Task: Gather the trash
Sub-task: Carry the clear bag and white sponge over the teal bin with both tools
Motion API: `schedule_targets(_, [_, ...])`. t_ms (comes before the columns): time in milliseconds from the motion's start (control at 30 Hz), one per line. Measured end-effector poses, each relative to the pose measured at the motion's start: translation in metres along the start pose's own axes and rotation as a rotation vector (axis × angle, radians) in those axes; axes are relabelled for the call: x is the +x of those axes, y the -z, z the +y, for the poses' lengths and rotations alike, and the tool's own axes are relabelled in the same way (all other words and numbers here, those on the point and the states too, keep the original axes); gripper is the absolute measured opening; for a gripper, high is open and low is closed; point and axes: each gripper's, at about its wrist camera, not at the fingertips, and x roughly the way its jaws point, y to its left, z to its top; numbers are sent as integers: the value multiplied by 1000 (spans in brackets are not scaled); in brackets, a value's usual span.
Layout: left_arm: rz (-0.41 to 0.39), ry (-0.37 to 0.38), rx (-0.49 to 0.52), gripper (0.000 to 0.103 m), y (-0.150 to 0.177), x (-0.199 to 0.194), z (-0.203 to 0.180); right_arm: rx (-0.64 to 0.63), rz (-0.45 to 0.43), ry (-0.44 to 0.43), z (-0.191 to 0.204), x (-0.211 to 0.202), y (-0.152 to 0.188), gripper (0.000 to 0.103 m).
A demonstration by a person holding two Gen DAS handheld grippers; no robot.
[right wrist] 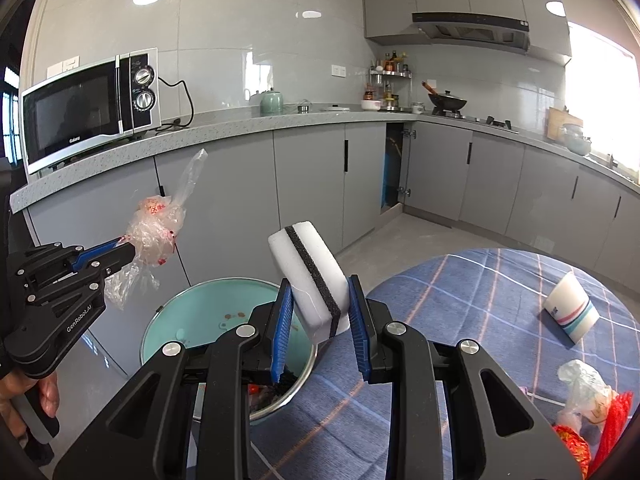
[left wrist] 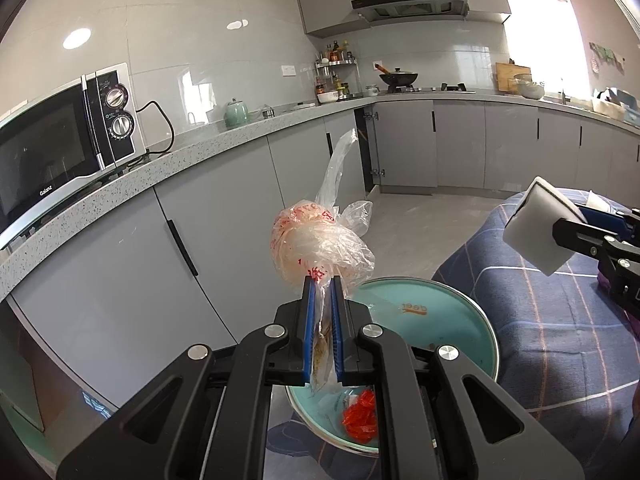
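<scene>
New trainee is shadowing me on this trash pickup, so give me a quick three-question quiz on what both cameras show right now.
1. True or false: the left tool holds a crumpled plastic bag.
2. What does the right tool grip? A) cup B) sponge C) red net
3. Which container sits below both tools?

Key: 1. True. 2. B, the sponge; the cup lies on the tablecloth. 3. The teal bin.
</scene>
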Motion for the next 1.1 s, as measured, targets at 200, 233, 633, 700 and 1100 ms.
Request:
schedule_targets(200, [6, -1, -4, 8, 1, 2, 4, -15, 7, -13, 8, 6, -2, 28])
schedule_targets(233, [7, -3, -4, 8, 1, 2, 2, -18, 8, -15, 9, 6, -2, 28])
schedule_targets(633, [12, -5, -9, 8, 2, 2, 6, -28, 17, -22, 13, 13, -4, 28])
schedule_targets(700, [14, -2, -9, 8, 2, 2, 5, -29, 19, -24, 14, 14, -4, 28])
schedule_targets(1100, [21, 1, -9, 8, 3, 4, 8, -40, 31, -27, 21, 23, -4, 28])
